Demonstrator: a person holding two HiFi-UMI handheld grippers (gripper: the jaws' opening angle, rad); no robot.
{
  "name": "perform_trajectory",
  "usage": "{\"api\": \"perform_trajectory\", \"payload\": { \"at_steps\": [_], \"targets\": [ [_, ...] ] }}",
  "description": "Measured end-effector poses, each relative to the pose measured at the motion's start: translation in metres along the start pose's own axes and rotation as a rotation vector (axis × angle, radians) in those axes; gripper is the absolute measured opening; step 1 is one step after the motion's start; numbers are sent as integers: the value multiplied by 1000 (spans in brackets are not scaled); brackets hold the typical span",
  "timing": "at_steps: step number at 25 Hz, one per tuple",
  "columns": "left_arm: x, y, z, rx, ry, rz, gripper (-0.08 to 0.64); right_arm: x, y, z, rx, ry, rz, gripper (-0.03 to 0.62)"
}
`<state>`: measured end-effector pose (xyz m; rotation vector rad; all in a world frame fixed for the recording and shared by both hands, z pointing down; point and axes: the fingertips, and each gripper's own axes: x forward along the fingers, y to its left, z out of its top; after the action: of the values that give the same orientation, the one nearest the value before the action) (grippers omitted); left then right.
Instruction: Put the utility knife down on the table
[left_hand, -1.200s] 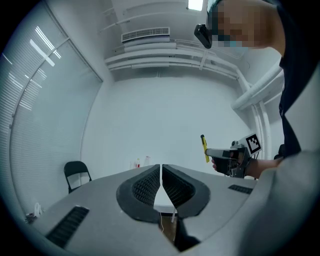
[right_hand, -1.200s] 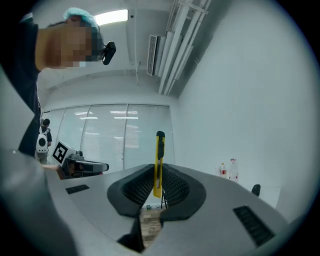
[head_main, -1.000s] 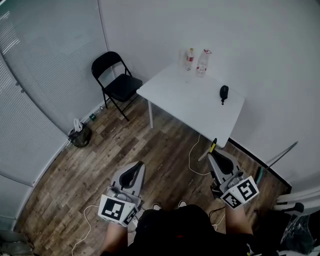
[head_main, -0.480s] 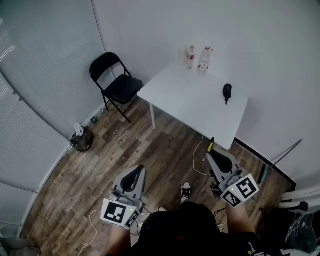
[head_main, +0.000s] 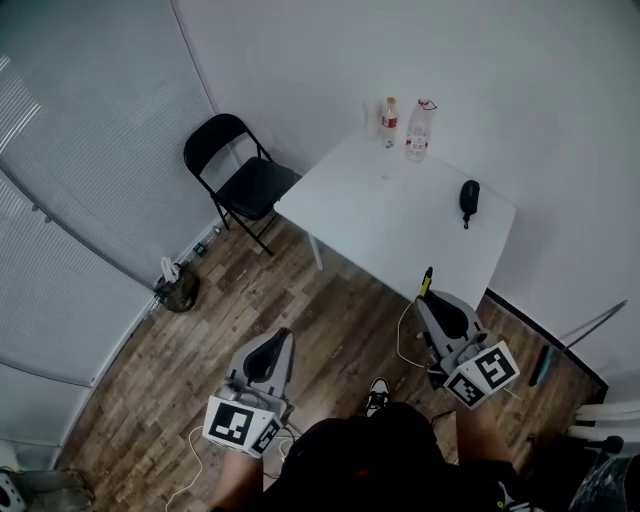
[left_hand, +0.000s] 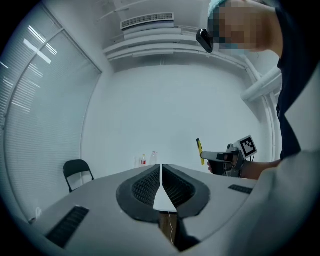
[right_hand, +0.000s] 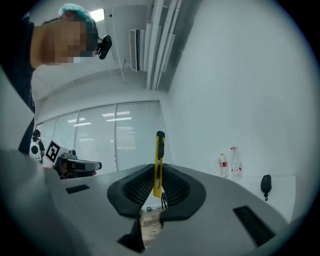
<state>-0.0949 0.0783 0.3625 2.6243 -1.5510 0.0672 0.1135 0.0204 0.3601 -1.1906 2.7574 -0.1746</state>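
A yellow utility knife (right_hand: 158, 162) with a black tip stands upright between the jaws of my right gripper (right_hand: 158, 186), which is shut on it. In the head view that knife (head_main: 426, 284) sticks out past the right gripper (head_main: 437, 306), just short of the white table's (head_main: 380, 215) near edge. From the left gripper view the knife (left_hand: 199, 150) shows off to the right. My left gripper (head_main: 272, 352) hangs over the wood floor at lower left, its jaws closed together with nothing in them (left_hand: 160, 180).
On the table stand two bottles (head_main: 405, 125) at the far side and a small black object (head_main: 469, 197) near the right edge. A black folding chair (head_main: 245, 180) is left of the table. A cable (head_main: 404, 335) lies on the floor by the table.
The view has closed in on the table. My right gripper with the knife has come nearer the table's front edge; the left gripper stays low.
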Motion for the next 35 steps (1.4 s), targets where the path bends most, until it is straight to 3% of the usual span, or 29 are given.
{"api": "perform_trajectory", "payload": {
  "at_steps": [8,14,24,29,35],
  "targets": [
    [77,-4,6,-28,11,91,31,10,-89,2,18,13,39,57],
    [119,-11,4,-12,59,76,31,18,-131,-5,69,28,39,57],
    [188,16,2,-56,50,-61,31,41,-172,-10,65,64,-73,57],
    [222,62,8,-76,39,-122,31,79,-180,-3,32,65,-143,57],
    [249,126,-4,-70,94,-185,31,143,-181,-4,6,83,-217,58]
  ]
}}
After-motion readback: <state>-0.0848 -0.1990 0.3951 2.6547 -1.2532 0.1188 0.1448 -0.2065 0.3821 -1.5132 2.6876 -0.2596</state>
